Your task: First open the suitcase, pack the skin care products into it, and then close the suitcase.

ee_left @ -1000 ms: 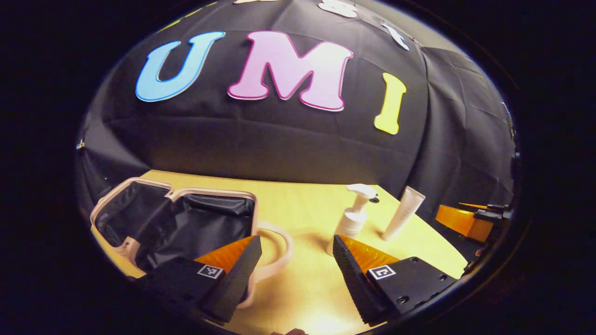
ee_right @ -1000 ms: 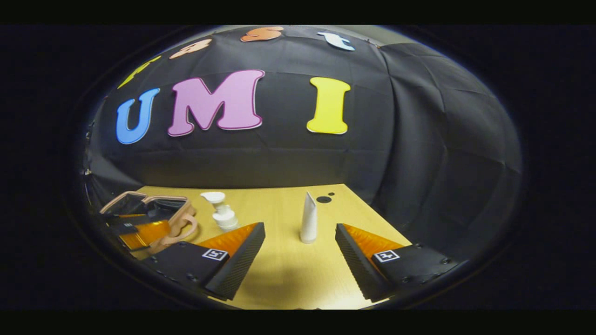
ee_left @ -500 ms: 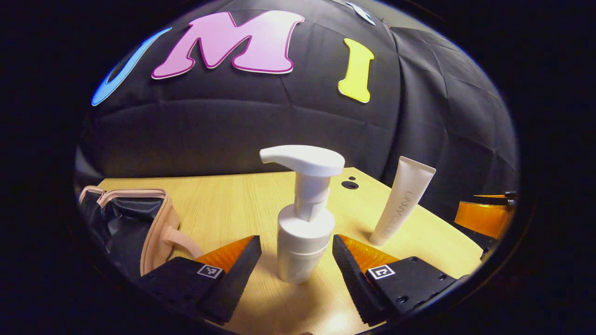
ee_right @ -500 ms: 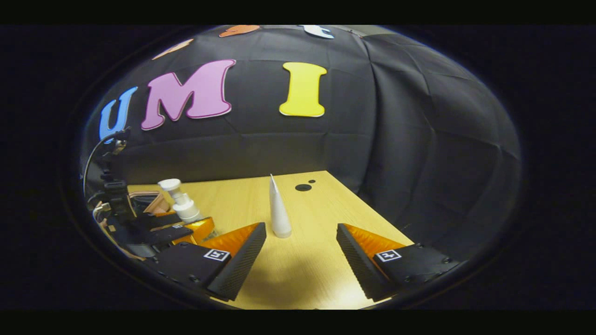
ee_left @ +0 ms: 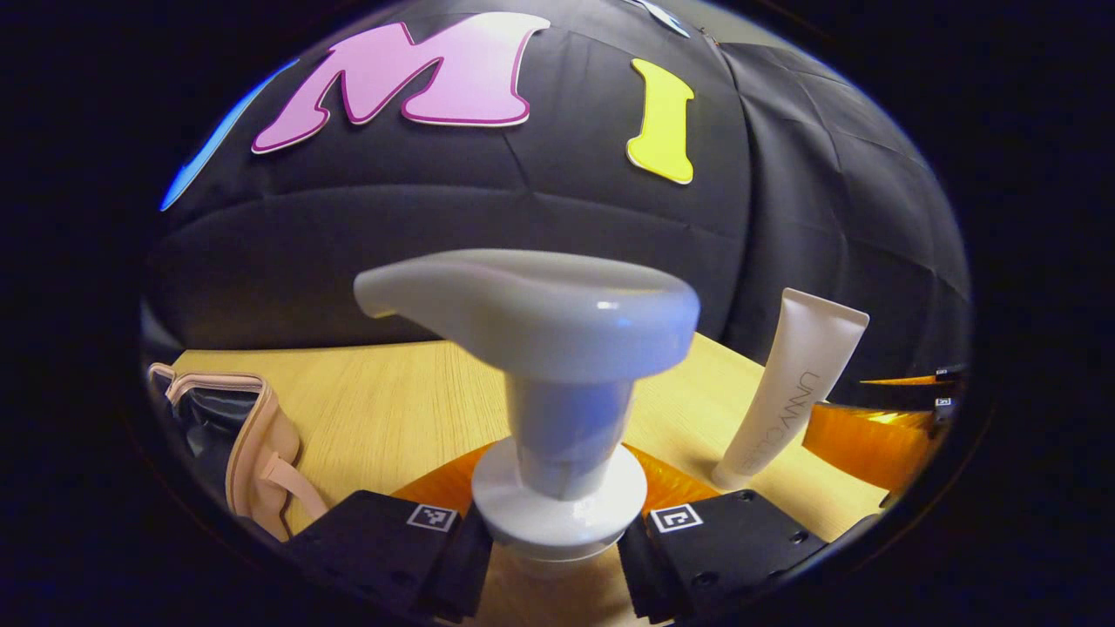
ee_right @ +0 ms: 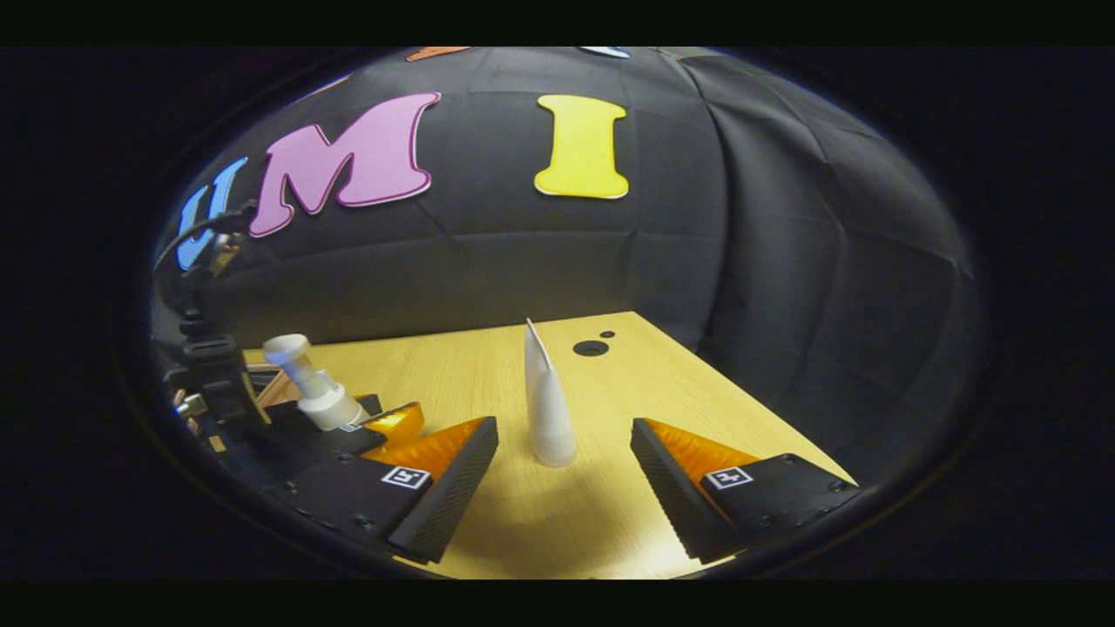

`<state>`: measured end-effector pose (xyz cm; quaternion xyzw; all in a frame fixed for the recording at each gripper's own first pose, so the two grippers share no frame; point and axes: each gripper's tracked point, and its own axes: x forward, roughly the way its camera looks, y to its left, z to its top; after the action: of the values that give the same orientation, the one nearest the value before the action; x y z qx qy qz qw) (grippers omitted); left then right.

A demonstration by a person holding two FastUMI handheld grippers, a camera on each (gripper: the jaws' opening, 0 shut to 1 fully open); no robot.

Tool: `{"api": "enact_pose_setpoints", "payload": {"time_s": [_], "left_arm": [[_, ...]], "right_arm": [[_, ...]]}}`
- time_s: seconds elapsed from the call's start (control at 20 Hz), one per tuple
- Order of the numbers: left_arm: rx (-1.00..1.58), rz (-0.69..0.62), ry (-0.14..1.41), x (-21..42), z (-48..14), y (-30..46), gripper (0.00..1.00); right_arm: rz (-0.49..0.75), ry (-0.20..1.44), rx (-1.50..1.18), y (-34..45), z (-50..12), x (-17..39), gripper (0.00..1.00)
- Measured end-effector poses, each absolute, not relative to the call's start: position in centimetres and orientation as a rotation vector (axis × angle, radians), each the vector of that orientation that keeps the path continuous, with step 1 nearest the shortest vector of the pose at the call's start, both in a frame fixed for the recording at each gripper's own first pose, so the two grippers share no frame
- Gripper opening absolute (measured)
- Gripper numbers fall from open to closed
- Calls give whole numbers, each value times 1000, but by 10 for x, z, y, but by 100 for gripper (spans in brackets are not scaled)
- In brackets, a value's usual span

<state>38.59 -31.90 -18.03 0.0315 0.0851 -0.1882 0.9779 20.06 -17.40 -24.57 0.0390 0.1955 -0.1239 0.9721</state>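
Note:
A white pump bottle stands upright and very close in the left gripper view, its body down between my left gripper's fingers, which press on both sides. The right gripper view shows the same bottle held in that gripper at the left. A white tube stands on its cap on the wooden table, just ahead of my open right gripper and slightly left of centre. In the left gripper view the tube is at the right. The open pink suitcase with dark lining lies at the left.
Two dark round holes mark the table's far right corner. The black cloth wall closes off the back and right. The right gripper shows at the right edge of the left gripper view, beside the tube.
My left gripper swung from the suitcase to the pump bottle, moved in around it and closed on it. The right gripper drew a little nearer the tube and stayed open.

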Motion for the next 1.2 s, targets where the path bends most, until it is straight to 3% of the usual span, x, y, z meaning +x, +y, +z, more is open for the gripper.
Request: {"api": "enact_pose_setpoints", "payload": {"time_s": [0.2, 0.45, 0.5, 0.55, 0.65, 0.75, 0.8, 1.2], "left_arm": [[69, -365, 205, 376, -180, -305, 60], [9, -390, 147, 342, -143, -290, 64], [3, -391, 148, 335, -141, -287, 63], [-3, -388, 156, 327, -139, -281, 64], [-22, -371, 168, 318, -140, -271, 63], [-36, -348, 193, 308, -148, -258, 63], [-38, -344, 195, 307, -149, -255, 63], [-80, -271, 187, 288, -139, -217, 63]], "right_arm": [[-257, 431, 108, -180, -269, 226, 98], [-246, 379, 45, -175, -273, 258, 96], [-244, 378, 37, -173, -275, 263, 93], [-249, 386, 27, -171, -282, 267, 78], [-255, 405, 4, -172, -294, 270, 64], [-256, 505, -12, -177, -329, 265, 61], [-253, 482, 15, -179, -327, 271, 51], [-118, 436, -56, -150, -294, 255, 41]]}}
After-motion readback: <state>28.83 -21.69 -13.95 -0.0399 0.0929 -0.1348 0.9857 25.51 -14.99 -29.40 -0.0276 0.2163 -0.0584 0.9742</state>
